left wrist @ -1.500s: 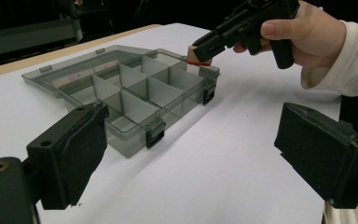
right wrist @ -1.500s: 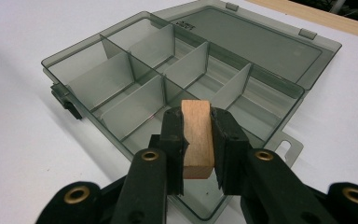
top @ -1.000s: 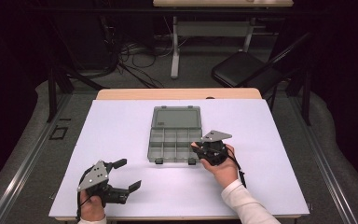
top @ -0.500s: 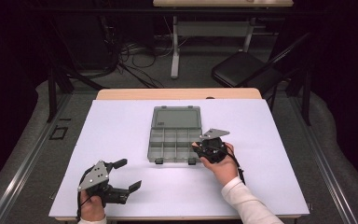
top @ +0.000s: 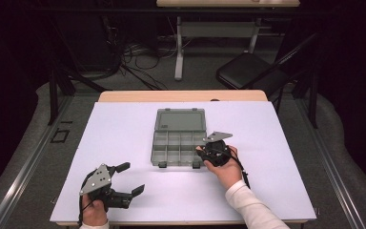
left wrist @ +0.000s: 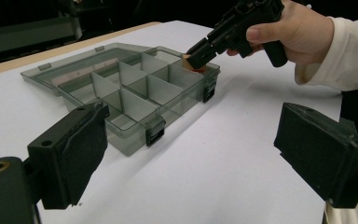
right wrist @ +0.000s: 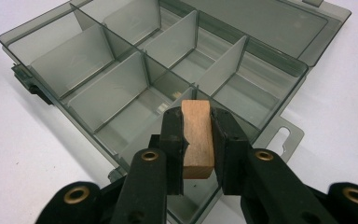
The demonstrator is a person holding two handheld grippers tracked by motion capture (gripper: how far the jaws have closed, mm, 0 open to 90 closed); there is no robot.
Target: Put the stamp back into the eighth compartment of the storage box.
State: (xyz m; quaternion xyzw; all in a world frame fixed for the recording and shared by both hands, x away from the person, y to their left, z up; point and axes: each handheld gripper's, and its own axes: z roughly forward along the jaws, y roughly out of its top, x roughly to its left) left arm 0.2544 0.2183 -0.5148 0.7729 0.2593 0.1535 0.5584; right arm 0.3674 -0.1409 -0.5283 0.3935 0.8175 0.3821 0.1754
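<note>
right gripper (right wrist: 197,140): clamped on wooden block (right wrist: 197,137), over near right corner cell of organizer box (top: 178,138)
left gripper (top: 128,179): jaws spread, holding nothing, near surface (top: 124,129) front-left
box: lid flat open, dividers around block
chair (top: 248,71): behind surface

So the table (top: 124,138) has a white top with a strip of bare wood along the far edge. Sitting right on it near the middle is a smoky grey compartment organizer box (top: 178,138), lid flipped open flat toward the back.

Dark room; grey floor (top: 138,81) (cables (top: 124,57) trailing); black chair (top: 248,71) beyond the table (top: 124,124).
</note>
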